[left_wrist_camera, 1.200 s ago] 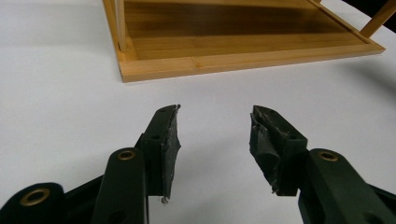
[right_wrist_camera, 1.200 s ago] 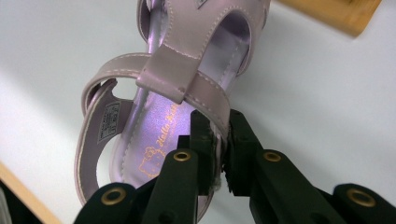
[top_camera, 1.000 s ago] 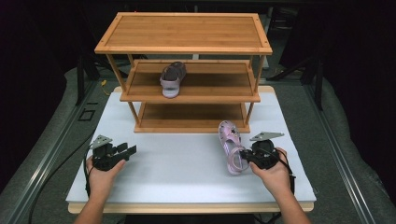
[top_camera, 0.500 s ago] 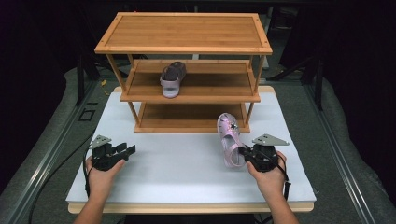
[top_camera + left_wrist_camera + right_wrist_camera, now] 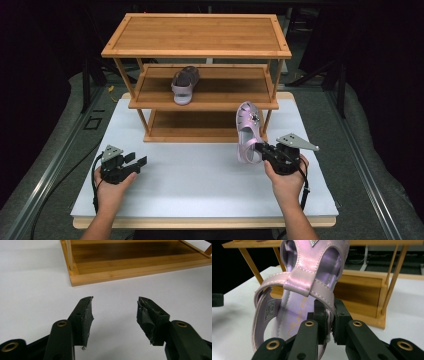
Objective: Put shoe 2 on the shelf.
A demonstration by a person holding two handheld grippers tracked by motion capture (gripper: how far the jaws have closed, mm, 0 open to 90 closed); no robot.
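Note:
A pink sandal [image 5: 247, 131] hangs above the white table, toe tilted up toward the wooden shoe rack [image 5: 197, 35]. My right gripper [image 5: 264, 150] is shut on the sandal's heel strap [image 5: 322, 293], which shows pinched between the jaws in the right gripper view. A second, darker sandal [image 5: 184, 83] lies on the rack's middle shelf [image 5: 225, 92]. My left gripper [image 5: 136, 162] rests low at the table's front left, open with nothing between its fingers [image 5: 86, 315]. In the left gripper view, the rack's bottom shelf [image 5: 130, 261] lies just ahead.
The white table [image 5: 200, 180] spreads between the two hands in front of the rack. The rack's upright posts [image 5: 393, 277] stand close beside the lifted sandal. Dark floor and metal rails [image 5: 55, 160] border the table.
My right gripper has lifted the pink sandal off the table and carried it slightly left and forward toward the rack. The left gripper has stayed put.

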